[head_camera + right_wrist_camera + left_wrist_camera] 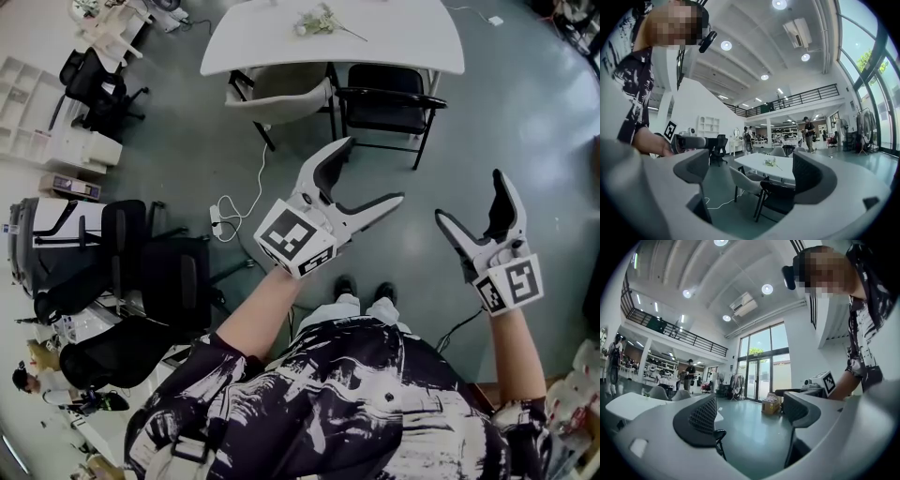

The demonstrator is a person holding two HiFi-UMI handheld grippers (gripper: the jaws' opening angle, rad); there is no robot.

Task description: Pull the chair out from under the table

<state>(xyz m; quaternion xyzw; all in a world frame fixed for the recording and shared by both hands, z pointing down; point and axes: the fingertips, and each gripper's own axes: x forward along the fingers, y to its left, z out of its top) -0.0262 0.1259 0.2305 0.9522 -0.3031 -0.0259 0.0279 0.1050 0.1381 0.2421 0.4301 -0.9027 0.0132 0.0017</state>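
Patterned shirt (356,403) fills the bottom of the head view, closest to my camera, with my 2 shoes (364,289) just above it on the grey-green floor (525,122). The white table (403,42) spans the top centre. At the left edge, a cluster of black office chairs (159,272) stands well apart from it. 2 seats are tucked under the table's near edge: the pale chair (281,98) on the left and the black folding chair (384,94) just beside it on the right, neither touched by me. My left gripper (374,169) sits at centre frame, jaws spread wide with nothing between them; its own view shows only floor and glass doors (759,366) beyond. My right gripper (468,195), at the right, is equally wide and empty, and its own view looks across at both chairs and the table. A white cable (246,202) curls on the floor left of centre. A small flower sprig (319,21) lies on the tabletop, top centre.
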